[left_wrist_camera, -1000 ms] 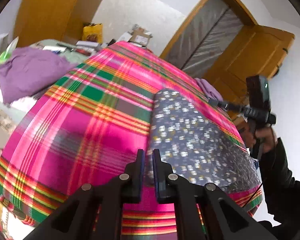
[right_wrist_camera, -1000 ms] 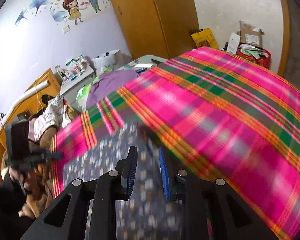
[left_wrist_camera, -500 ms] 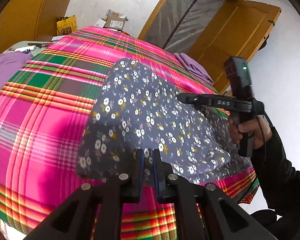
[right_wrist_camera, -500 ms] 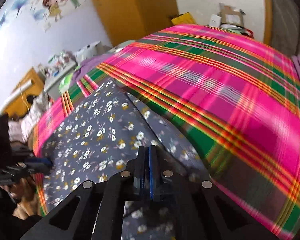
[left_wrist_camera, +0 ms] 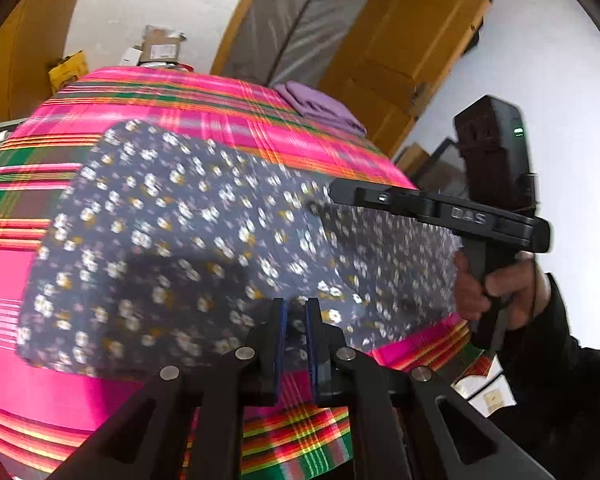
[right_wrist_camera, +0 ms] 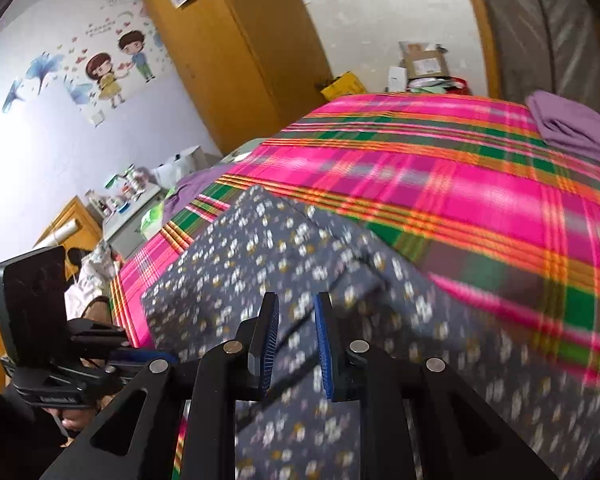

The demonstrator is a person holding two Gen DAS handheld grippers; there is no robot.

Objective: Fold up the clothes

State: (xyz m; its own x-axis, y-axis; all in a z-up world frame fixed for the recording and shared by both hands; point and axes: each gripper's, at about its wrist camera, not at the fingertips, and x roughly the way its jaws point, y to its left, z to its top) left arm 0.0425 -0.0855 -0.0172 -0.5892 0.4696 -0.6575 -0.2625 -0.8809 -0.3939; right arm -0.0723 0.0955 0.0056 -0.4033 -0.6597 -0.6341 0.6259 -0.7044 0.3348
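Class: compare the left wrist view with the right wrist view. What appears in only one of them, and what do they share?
Only the left wrist view shows the open wooden door. Only the right wrist view shows the cartoon wall stickers, the wardrobe and the cluttered side table. Both show the floral garment on the plaid bedspread, the folded purple cloth and the cardboard boxes.

A plaid-covered bed carries the floral garment and folded purple cloth.

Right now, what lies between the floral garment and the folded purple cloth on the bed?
Only bare plaid bedspread separates floral garment from purple cloth; right wrist view.
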